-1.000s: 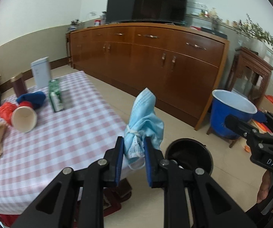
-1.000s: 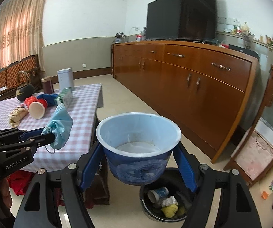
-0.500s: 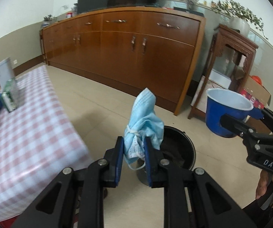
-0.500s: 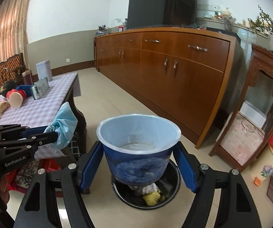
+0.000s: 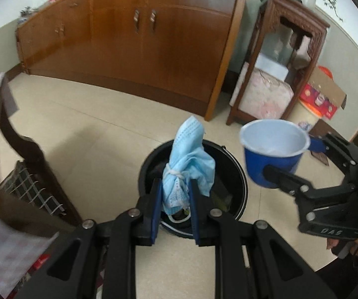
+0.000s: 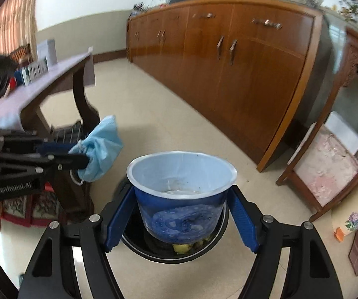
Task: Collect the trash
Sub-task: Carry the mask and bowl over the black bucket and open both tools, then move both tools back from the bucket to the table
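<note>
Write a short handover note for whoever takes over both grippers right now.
Left gripper: shut on the crumpled blue face mask, held over the black trash bin.
Right gripper: shut on the blue paper bowl, upright, also above the bin.
Bin: on the floor beside the table, already holding some trash.
Done: both items carried to the bin.
Left: release the mask and the bowl into the bin, then go back for what remains on the table; those items are too blurred to identify.
</note>
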Motion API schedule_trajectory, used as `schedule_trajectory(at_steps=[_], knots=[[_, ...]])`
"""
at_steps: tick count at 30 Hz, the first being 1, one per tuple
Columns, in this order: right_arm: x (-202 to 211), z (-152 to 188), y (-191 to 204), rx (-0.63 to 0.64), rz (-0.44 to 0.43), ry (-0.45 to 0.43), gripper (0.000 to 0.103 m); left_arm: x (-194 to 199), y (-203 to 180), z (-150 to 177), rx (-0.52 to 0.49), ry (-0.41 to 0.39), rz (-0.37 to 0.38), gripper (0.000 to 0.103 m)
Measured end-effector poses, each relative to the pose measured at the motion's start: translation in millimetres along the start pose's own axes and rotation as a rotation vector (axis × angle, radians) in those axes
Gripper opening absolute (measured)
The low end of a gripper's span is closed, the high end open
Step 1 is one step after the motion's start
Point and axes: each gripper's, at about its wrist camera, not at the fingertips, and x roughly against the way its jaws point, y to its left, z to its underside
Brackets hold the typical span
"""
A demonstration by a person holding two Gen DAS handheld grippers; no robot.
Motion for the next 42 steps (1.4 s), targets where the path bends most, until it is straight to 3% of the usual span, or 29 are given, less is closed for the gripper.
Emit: schedule_trajectory(at_steps=[2,3,4,5,6,10,14,25,42], knots=[[-20,4,-5,0.022,-0.013,0.037,0.078,-19,0,0,-0.001,0.043,0.05,0.024],[-34,8,-7,0.039,-0.037,0.067,0.078,-29,0,0,-0.001,0.062,0.07,0.033],[-44,11,-8,0.057,-0.03,0.084,0.08,-37,0,1,0.002,0.071,0.065,0.05],[-60,18,-9,0.086,0.028,0.124,0.094,-44,2,3,0.015,0.082,0.035,0.064],[-73,24,-13,0.086,0.048,0.163,0.102,-49,5,6,0.032,0.088,0.014,0.079],[-81,41,-22,0.063,0.082,0.164,0.103,-45,12,16,0.054,0.081,-0.072,0.097],[-78,38,-21,0.031,0.095,0.159,0.103,-37,20,24,0.084,0.083,-0.131,0.099],[-35,19,-4,-0.019,0.14,0.129,0.103,9,22,26,0.111,0.015,-0.199,0.099],[46,-35,51,-0.052,0.1,-0.032,0.103,96,49,35,0.196,-0.106,-0.303,0.099]])
